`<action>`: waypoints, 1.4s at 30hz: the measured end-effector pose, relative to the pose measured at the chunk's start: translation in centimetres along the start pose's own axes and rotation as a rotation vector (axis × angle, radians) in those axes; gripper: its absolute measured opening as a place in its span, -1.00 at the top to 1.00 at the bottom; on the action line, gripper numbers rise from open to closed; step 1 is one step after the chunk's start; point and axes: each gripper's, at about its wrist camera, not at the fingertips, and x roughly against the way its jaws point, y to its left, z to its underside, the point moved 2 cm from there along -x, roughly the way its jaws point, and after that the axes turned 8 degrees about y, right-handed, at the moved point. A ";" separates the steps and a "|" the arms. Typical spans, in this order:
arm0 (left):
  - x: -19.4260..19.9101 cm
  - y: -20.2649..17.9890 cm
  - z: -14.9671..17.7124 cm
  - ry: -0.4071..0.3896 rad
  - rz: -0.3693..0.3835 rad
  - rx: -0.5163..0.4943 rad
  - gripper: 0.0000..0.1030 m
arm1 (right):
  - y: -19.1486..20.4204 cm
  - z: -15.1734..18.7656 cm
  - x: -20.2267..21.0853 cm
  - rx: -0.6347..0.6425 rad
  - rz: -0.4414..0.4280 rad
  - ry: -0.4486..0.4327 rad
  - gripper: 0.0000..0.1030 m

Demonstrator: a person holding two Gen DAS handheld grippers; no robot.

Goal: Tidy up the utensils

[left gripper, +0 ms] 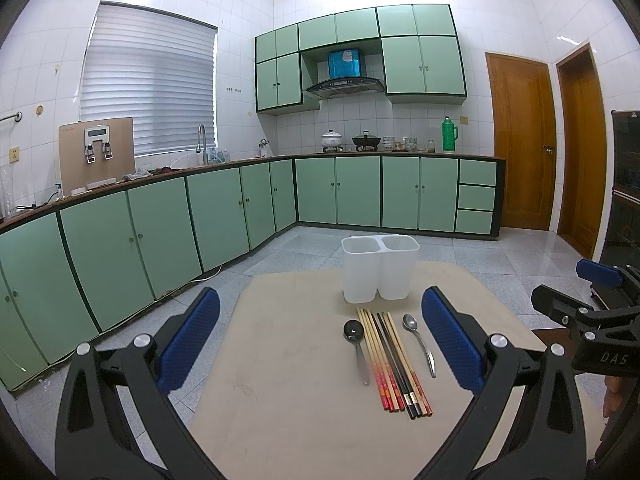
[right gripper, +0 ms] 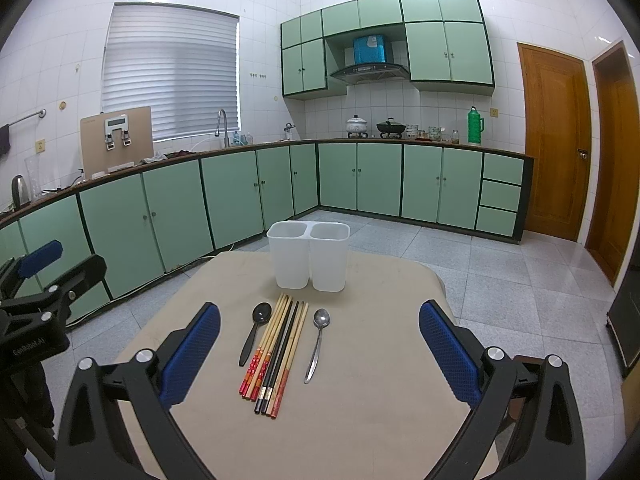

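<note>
Both grippers idle above the near edge of the table point(right gripper: 360, 420), nothing held. Left gripper point(left gripper: 320, 344): fingers spread wide, empty. Right gripper point(right gripper: 320, 356): same, wide and empty.

Layout, right wrist view, clock refs from table centre:
- Twin-compartment white holder point(right gripper: 308, 256) at 12 o'clock, far edge, upright; both bins look empty.
- Chopsticks point(right gripper: 276, 352), bundled side by side, dead centre, tips toward 12, decorated ends toward 6. Mix of bamboo w/ red ends and a black pair.
- Black spoon point(right gripper: 256, 330) just beside the bundle at 9, bowl toward 12.
- Metal spoon point(right gripper: 318, 340) at 3, small gap from the bundle.

Progress est.: zero, nothing sorted yet.

Risks from here:
- Chopsticks are touching along their length. A pinch on one prob drags neighbours or rolls the bundle → scatter, maybe into the spoons.
- Thin flat items on a hard top: fingers may skid over w/o getting under. The metal spoon's handle looks thinnest, most likely to slip.
- Black spoon sits tight against the bundle; closing on it may catch a bamboo stick too.
- Holder looks light and tall. A long chopstick dropped in at an angle, or a bump on the rim, could tip it or shove it off the 12 o'clock edge.
- Both grippers converging on centre → collision risk. Left one is already visible at 9 in the right view.
</note>
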 end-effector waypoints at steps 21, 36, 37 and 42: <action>0.1 0.0 0.1 0.000 0.000 0.001 -0.90 | 0.0 0.1 0.1 -0.002 0.000 0.004 -0.88; -2.5 0.0 0.3 0.033 -0.007 -0.001 -0.90 | 0.0 -0.4 -2.6 0.014 0.007 0.028 -0.88; -3.1 0.0 0.1 0.042 -0.010 -0.001 -0.90 | -0.1 -0.5 -3.2 0.015 0.007 0.035 -0.88; -7.7 0.8 0.0 0.113 -0.040 -0.024 -0.90 | -0.8 -1.3 -6.9 0.013 0.003 0.094 -0.88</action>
